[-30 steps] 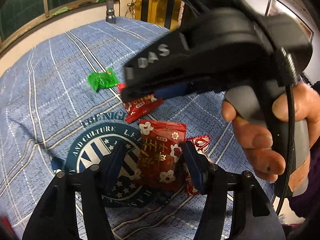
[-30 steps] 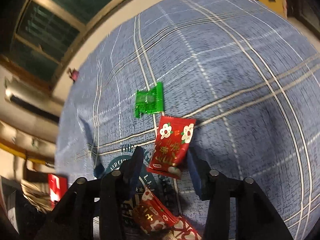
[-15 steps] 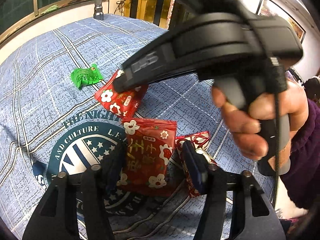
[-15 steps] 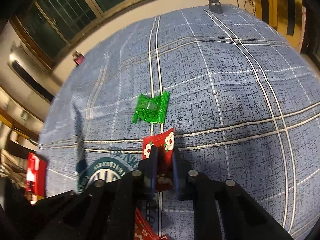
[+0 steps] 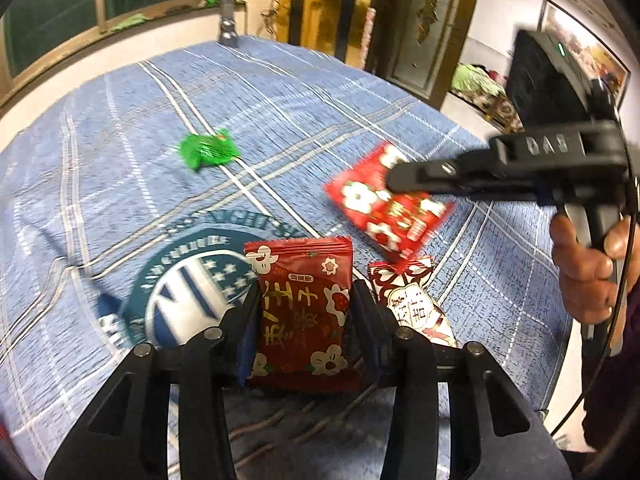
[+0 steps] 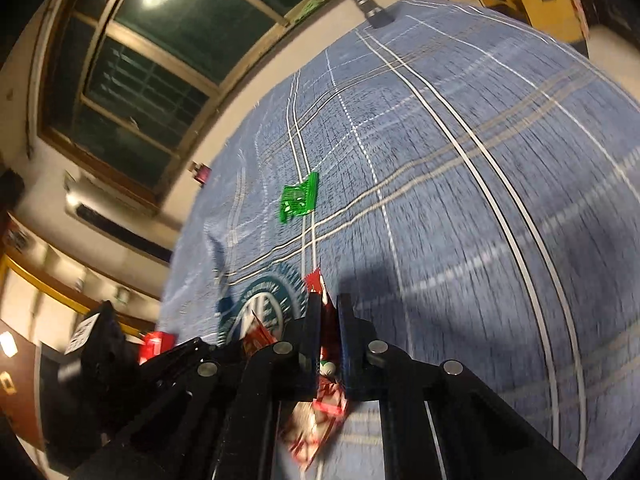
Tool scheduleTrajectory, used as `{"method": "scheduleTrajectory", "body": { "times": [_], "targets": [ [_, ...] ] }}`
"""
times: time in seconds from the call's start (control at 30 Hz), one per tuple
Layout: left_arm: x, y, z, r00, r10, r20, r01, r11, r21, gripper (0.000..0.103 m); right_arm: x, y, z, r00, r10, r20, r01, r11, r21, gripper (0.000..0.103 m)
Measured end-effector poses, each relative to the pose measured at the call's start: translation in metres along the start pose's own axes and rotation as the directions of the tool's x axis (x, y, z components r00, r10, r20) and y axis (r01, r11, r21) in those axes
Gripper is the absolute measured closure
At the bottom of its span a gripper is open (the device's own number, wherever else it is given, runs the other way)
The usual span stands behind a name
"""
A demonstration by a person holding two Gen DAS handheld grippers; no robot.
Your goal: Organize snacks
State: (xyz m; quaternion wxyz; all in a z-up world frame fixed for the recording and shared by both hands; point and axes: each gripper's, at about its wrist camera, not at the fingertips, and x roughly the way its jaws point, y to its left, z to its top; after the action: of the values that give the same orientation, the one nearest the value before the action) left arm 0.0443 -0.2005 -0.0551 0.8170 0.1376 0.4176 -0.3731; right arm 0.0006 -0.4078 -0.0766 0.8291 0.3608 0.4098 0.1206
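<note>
My left gripper point(image 5: 306, 300) has its jaws on both sides of a dark red snack packet point(image 5: 306, 304) that lies on the blue plaid cloth; whether the pads press it is unclear. A second patterned red packet point(image 5: 412, 300) lies just right of it. My right gripper point(image 6: 327, 312) is shut on a bright red flowered packet point(image 5: 384, 208) and holds it lifted above the cloth; in the right wrist view only its edge point(image 6: 326, 320) shows between the fingers. A green candy wrapper point(image 5: 206, 152) lies farther back, also in the right wrist view point(image 6: 298, 198).
The cloth point(image 5: 320, 112) bears a round teal emblem point(image 5: 188, 292) by the left gripper. A small grey object point(image 5: 228, 28) stands at the far table edge under the window. The table's right edge drops to the floor.
My right gripper closed on the bright red packet and lifted it, carrying it to the right. My left gripper's jaws narrowed around the dark red packet.
</note>
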Motion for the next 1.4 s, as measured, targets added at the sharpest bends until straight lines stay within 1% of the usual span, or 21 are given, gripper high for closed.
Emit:
{"method": "scheduleTrajectory", "body": {
  "times": [0.03, 0.1, 0.17, 0.2, 0.27, 0.3, 0.4, 0.53, 0.6, 0.67, 0.8, 0.93, 1.17, 1.4],
  "targets": [
    [-0.009, 0.0, -0.005, 1.0, 0.012, 0.011, -0.012, 1.0, -0.002, 0.063, -0.005, -0.002, -0.004, 1.0, 0.025, 0.006, -0.025, 1.0, 0.011, 0.096],
    [-0.026, 0.005, -0.008, 0.997, 0.063, 0.039, -0.063, 0.998, -0.003, 0.063, -0.009, 0.002, -0.012, 0.997, 0.071, 0.016, -0.071, 0.997, 0.023, 0.096],
    [-0.046, 0.018, -0.018, 0.991, 0.118, 0.069, -0.117, 0.993, -0.016, 0.063, -0.011, 0.008, -0.019, 0.995, 0.102, 0.018, -0.103, 0.994, 0.023, 0.096],
    [-0.054, 0.021, -0.024, 0.988, 0.133, 0.081, -0.131, 0.991, -0.026, 0.063, -0.011, 0.011, -0.022, 0.994, 0.11, 0.019, -0.111, 0.994, 0.021, 0.096],
    [-0.074, 0.028, -0.038, 0.98, 0.174, 0.094, -0.168, 0.984, -0.062, 0.063, -0.009, 0.021, -0.029, 0.993, 0.122, 0.012, -0.122, 0.993, 0.01, 0.096],
    [-0.076, 0.034, -0.042, 0.977, 0.19, 0.093, -0.183, 0.98, -0.075, 0.063, -0.006, 0.027, -0.032, 0.992, 0.123, 0.006, -0.123, 0.992, 0.0, 0.096],
    [-0.102, 0.048, -0.067, 0.961, 0.264, 0.086, -0.251, 0.958, -0.139, 0.063, 0.0, 0.042, -0.042, 0.993, 0.117, -0.015, -0.118, 0.993, -0.027, 0.096],
    [-0.125, 0.062, -0.09, 0.944, 0.313, 0.1, -0.289, 0.936, -0.203, 0.062, 0.014, 0.062, -0.056, 0.992, 0.114, -0.047, -0.116, 0.992, -0.053, 0.096],
    [-0.14, 0.065, -0.102, 0.937, 0.329, 0.118, -0.297, 0.928, -0.225, 0.062, 0.02, 0.074, -0.064, 0.992, 0.108, -0.065, -0.113, 0.991, -0.076, 0.096],
    [-0.145, 0.067, -0.109, 0.929, 0.344, 0.134, -0.308, 0.922, -0.235, 0.062, 0.024, 0.083, -0.072, 0.992, 0.102, -0.081, -0.109, 0.99, -0.086, 0.096],
    [-0.157, 0.07, -0.113, 0.926, 0.338, 0.17, -0.289, 0.921, -0.26, 0.062, 0.021, 0.095, -0.083, 0.993, 0.088, -0.082, -0.097, 0.99, -0.102, 0.096],
    [-0.162, 0.064, -0.11, 0.924, 0.332, 0.191, -0.282, 0.927, -0.247, 0.062, 0.004, 0.103, -0.09, 0.994, 0.097, -0.051, -0.102, 0.987, -0.124, 0.096],
    [-0.179, 0.042, -0.108, 0.922, 0.317, 0.222, -0.272, 0.939, -0.213, 0.062, -0.026, 0.094, -0.09, 0.995, 0.099, 0.006, -0.097, 0.988, -0.12, 0.096],
    [-0.189, 0.035, -0.104, 0.916, 0.329, 0.228, -0.283, 0.935, -0.214, 0.062, -0.046, 0.089, -0.089, 0.993, 0.107, 0.047, -0.101, 0.988, -0.116, 0.096]
  ]
}}
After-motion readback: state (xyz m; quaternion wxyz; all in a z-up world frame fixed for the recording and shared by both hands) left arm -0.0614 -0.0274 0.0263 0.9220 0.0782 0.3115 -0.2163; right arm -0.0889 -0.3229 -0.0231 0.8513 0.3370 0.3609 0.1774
